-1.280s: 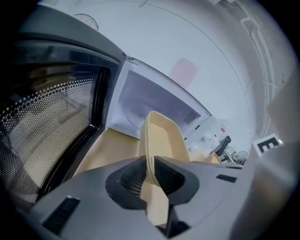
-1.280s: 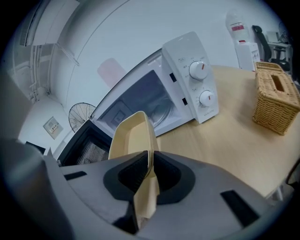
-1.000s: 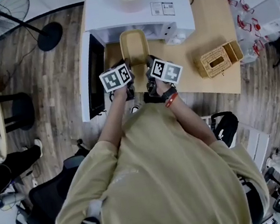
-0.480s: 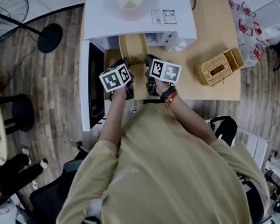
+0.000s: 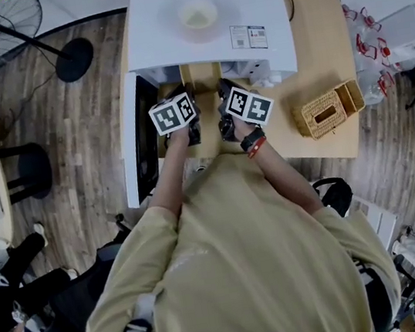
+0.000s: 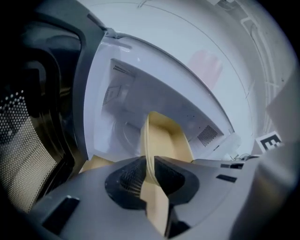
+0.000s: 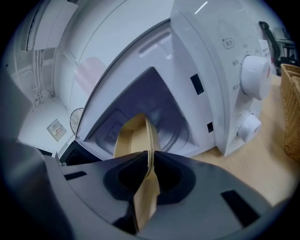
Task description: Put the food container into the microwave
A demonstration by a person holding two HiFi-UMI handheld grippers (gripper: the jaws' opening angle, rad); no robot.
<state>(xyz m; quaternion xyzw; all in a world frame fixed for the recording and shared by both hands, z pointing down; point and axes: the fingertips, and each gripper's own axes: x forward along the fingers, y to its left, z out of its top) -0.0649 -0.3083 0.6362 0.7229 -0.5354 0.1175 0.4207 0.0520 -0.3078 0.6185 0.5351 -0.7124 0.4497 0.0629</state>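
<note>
Two thin rims of the tan food container [image 6: 166, 140] are pinched, one by the left gripper [image 6: 149, 173], one by the right gripper [image 7: 151, 171]; its front sits inside the open microwave [image 5: 208, 44] at the surface's [image 5: 316, 35] far-left corner. Uneven pushing could tilt it against the cavity wall.
</note>
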